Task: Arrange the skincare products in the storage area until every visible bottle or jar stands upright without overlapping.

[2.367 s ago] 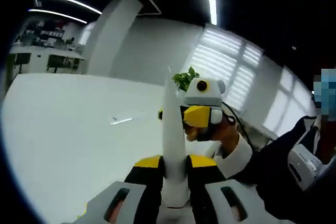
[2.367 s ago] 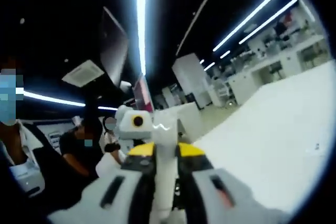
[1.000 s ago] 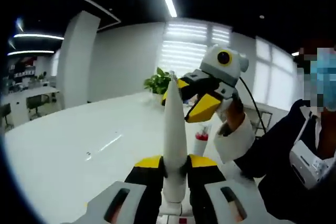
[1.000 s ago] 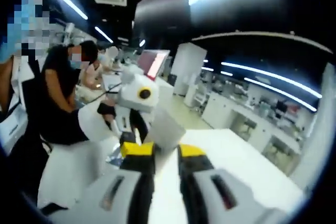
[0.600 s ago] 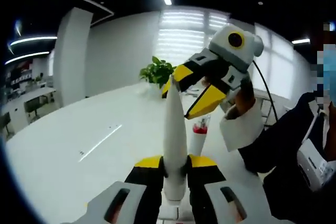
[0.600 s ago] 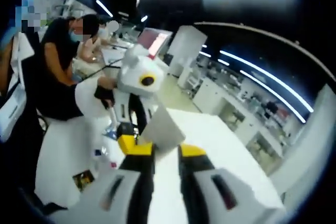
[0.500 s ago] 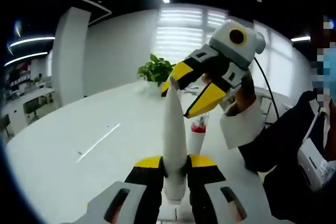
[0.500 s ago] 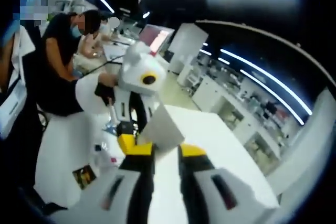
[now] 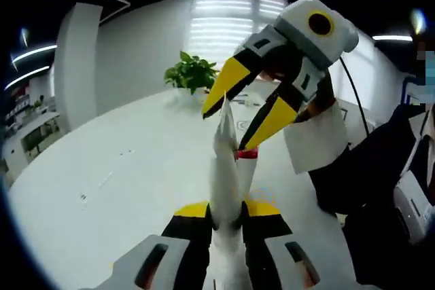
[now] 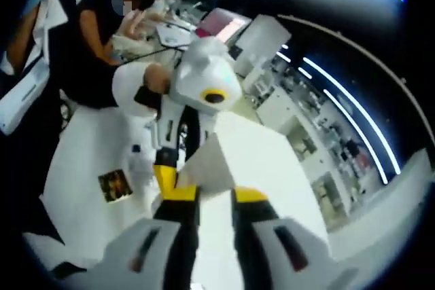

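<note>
Your left gripper (image 9: 228, 212) pinches the white tube (image 9: 224, 161); the right gripper (image 9: 248, 110), jaws spread, may topple the red-capped bottle (image 9: 246, 168) (close behind).

Bottle (image 9: 246, 168) half behind white tube (image 9: 223, 161)

A white table (image 9: 122, 168), potted plant (image 9: 192, 73), blinded windows (image 9: 224, 22) and bright ceiling strips (image 10: 353, 110).
</note>
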